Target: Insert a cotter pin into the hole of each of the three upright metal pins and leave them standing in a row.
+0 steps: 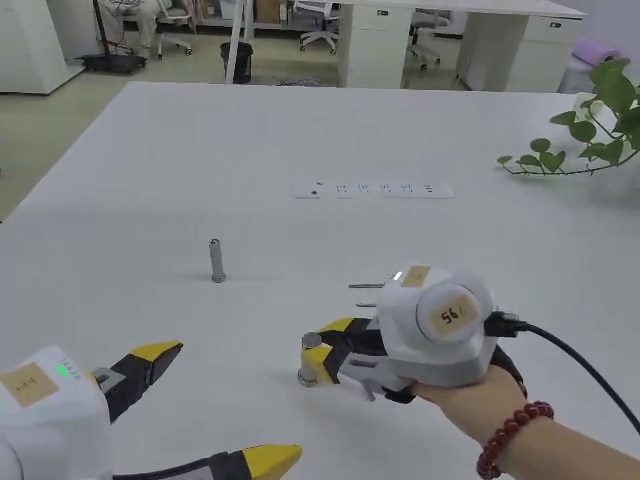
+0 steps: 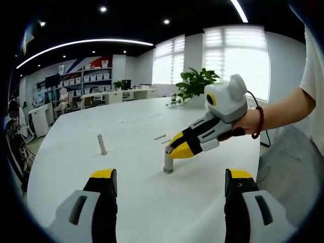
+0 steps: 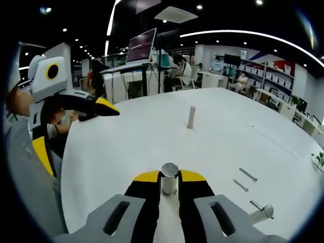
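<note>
- Head view: right tongs (image 1: pixel 318 358), yellow-tipped, pinch a short silver metal pin (image 1: pixel 312 342) near its upper part. The pin has a flat round top and a wider foot.
- The pin stands about upright, its foot at the surface of the white counter (image 1: pixel 300 140), front centre.
- Right gripper view: the yellow tips are pressed onto both sides of the pin's shaft, with the shiny round top showing between them.
- Second metal pin (image 1: pixel 216 260): slim, silver, with a flared base. It stands upright on its own, farther back and to the left, well apart from both tongs.
- Two thin cotter pins (image 1: pixel 366 286) lie flat on the counter, one just behind the other, beside the right tongs' body and behind the pinched pin.
- Left tongs (image 1: pixel 225 405) are spread wide with nothing between them, at the near left, aimed toward the pinched pin.
- Left gripper view: the pinched pin sits ahead between the spread tips and is not touched by them.
- A white power strip (image 1: pixel 372 189) lies at the middle back of the counter, and a green plant (image 1: pixel 590 130) is at the far right.
- There is a red bead bracelet (image 1: pixel 512 428) on the wrist holding the right tongs.
</note>
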The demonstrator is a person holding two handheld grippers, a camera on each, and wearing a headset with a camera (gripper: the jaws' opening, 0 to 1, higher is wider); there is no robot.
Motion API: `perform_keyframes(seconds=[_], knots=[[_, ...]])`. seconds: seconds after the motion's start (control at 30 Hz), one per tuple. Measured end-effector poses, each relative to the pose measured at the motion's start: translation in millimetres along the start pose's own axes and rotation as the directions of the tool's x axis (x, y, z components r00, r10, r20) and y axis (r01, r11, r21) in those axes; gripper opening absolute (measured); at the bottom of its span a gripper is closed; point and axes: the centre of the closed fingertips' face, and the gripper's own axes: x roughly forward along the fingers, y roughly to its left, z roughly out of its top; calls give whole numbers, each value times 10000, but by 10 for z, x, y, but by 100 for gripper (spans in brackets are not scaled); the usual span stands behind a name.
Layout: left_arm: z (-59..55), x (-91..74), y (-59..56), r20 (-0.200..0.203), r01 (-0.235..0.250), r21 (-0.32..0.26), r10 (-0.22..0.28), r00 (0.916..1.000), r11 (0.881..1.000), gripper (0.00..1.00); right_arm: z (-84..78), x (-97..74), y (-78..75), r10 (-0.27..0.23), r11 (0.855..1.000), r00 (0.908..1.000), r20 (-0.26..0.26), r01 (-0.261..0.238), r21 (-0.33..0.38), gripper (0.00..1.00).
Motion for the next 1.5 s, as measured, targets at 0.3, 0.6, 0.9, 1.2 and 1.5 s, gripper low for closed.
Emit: perform_keyframes(seconds=[0.3,0.6,0.9,1.2,1.5], knots=[[-26,-6,7,-81,-27,5,27,10000,10000,87,-19,-22,-33,26,9997,9996,268,-33,232,13],[-36,4,5,-150,-33,20,34,9999,10000,88,-49,-29,-31,119,9994,9994,321,-129,317,18],[-27,0,18,-117,-103,-13,103,9999,9999,88,49,-173,-21,347,9987,9979,547,-366,342,24],[-19,-19,9,-62,-155,-53,155,9999,9999,88,177,-333,-78,637,9972,9968,476,-655,361,24],[-2,-27,28,-31,-205,-47,205,9998,9998,88,283,-443,-302,628,9967,9977,237,-639,492,24]])
